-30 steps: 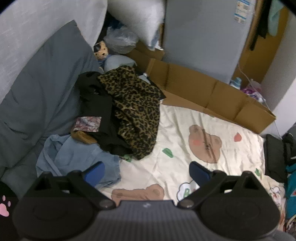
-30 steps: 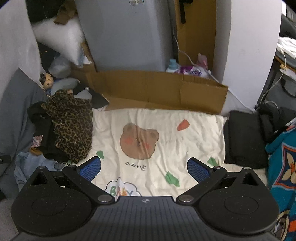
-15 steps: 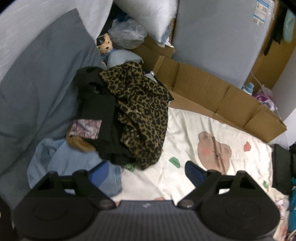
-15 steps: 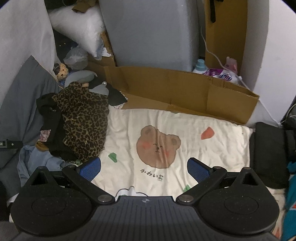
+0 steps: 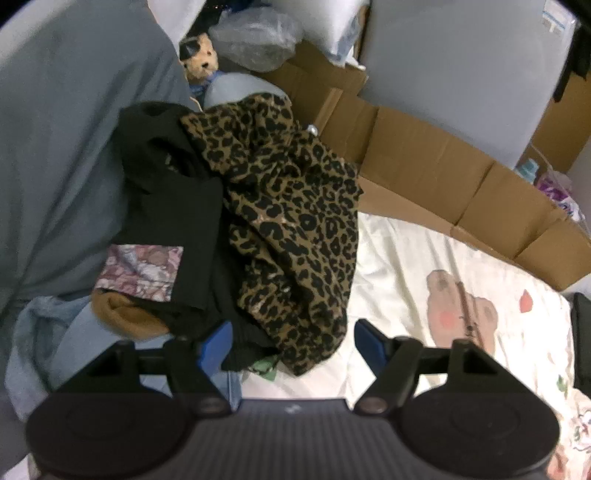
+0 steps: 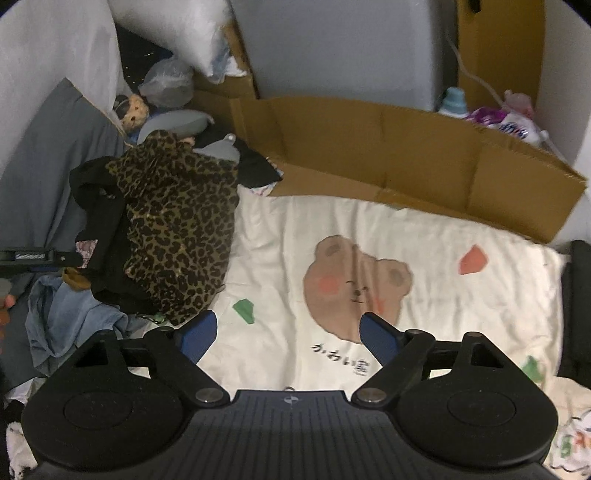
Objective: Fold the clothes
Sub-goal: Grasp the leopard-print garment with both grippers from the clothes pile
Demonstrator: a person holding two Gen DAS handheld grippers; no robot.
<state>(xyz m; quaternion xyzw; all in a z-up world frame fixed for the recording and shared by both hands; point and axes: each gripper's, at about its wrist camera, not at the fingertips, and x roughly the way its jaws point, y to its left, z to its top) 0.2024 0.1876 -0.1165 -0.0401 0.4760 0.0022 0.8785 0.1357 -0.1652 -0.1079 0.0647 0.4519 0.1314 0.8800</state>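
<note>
A pile of clothes lies at the left of a cream bear-print sheet [image 6: 369, 229]. On top is a leopard-print garment [image 5: 291, 221], also in the right wrist view [image 6: 177, 221]. Beside it lie a black garment [image 5: 166, 199], a brown piece [image 5: 125, 317] and light blue denim [image 5: 40, 332]. My left gripper [image 5: 293, 343] is open and empty, its jaws straddling the lower hem of the leopard garment, just above it. My right gripper [image 6: 286, 334] is open and empty over the sheet, right of the pile.
A flattened cardboard box [image 6: 406, 155] runs along the far edge of the sheet. A grey cushion [image 5: 55, 129] lies left of the pile. A plush toy [image 5: 201, 61], a plastic bag [image 5: 255, 37] and a white pillow [image 6: 177, 33] sit behind. Dark bags [image 6: 578, 314] lie at the right.
Both grippers have moved forward and left toward the clothes pile. The left gripper now hangs close over the leopard garment's hem. Both stayed open.
</note>
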